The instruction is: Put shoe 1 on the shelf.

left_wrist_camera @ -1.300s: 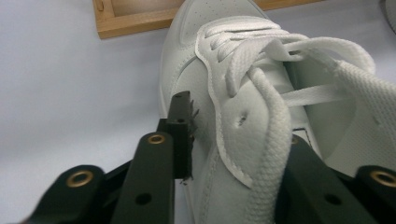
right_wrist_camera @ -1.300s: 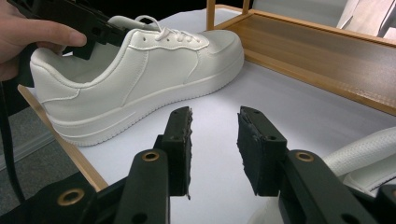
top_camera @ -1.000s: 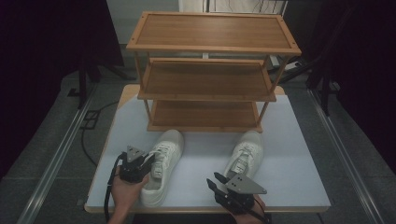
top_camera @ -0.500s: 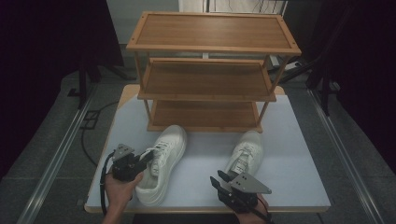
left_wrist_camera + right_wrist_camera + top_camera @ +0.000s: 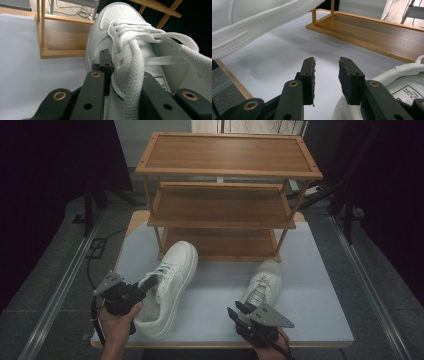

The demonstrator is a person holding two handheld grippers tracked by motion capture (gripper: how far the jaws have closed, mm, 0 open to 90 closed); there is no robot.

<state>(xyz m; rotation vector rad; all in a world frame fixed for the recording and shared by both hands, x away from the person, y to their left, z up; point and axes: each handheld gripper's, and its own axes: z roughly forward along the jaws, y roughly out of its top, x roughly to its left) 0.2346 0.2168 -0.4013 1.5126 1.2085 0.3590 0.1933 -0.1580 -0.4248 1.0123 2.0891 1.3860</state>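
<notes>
My left gripper [image 5: 149, 284] is shut on the tongue and laces of a white left shoe [image 5: 170, 280], which hangs tilted above the table's front left. In the left gripper view the jaws clamp the laced tongue [image 5: 130, 57], and the toe [image 5: 120, 15] points toward the wooden rack. A white right shoe [image 5: 262, 280] lies flat on the table at the front right. My right gripper [image 5: 240, 309] stands open just behind its heel. In the right gripper view nothing lies between the gripper's [image 5: 327, 67] pads, and the heel collar [image 5: 404, 75] sits beside the right jaw.
A three-tier wooden shoe rack [image 5: 225, 205] stands at the back of the pale table [image 5: 310, 270], and its bottom shelf [image 5: 367, 27] is bare. The lifted shoe's sole [image 5: 249, 22] hangs above the table to the left of my right gripper. The table's front edge [image 5: 220, 342] is close to both hands.
My left gripper has risen and shifted left with the left shoe, lifting and tilting it off the table. The right gripper and the right shoe have stayed put.
</notes>
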